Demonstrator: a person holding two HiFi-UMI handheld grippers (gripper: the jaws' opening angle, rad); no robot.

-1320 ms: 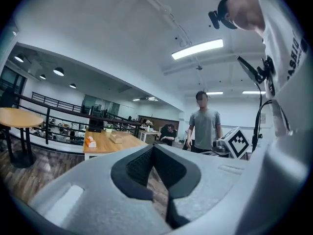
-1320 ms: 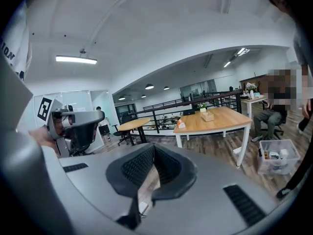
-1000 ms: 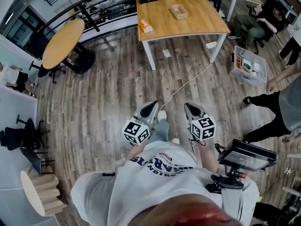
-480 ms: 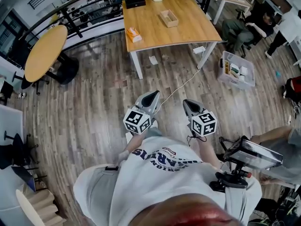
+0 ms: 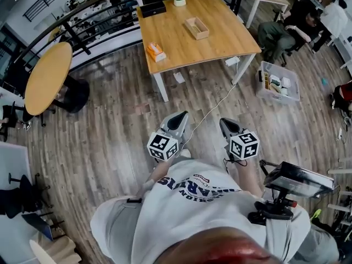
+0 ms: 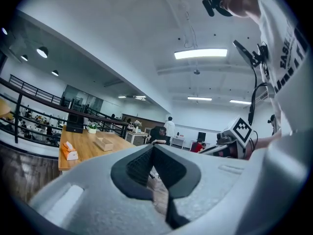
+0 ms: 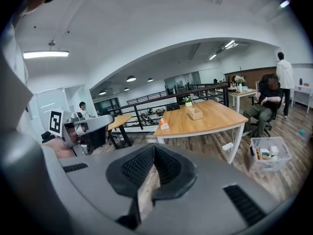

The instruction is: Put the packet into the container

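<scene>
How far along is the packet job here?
Done: nothing; the orange packet lies on the table, apart from the wooden container. In hand: nothing; left gripper and right gripper are shut, empty, over floor short of the table. Left: approach, grasp packet, place it inside.

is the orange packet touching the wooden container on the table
Apart. The head view shows a stretch of bare table between the orange packet and the wooden container.
</scene>
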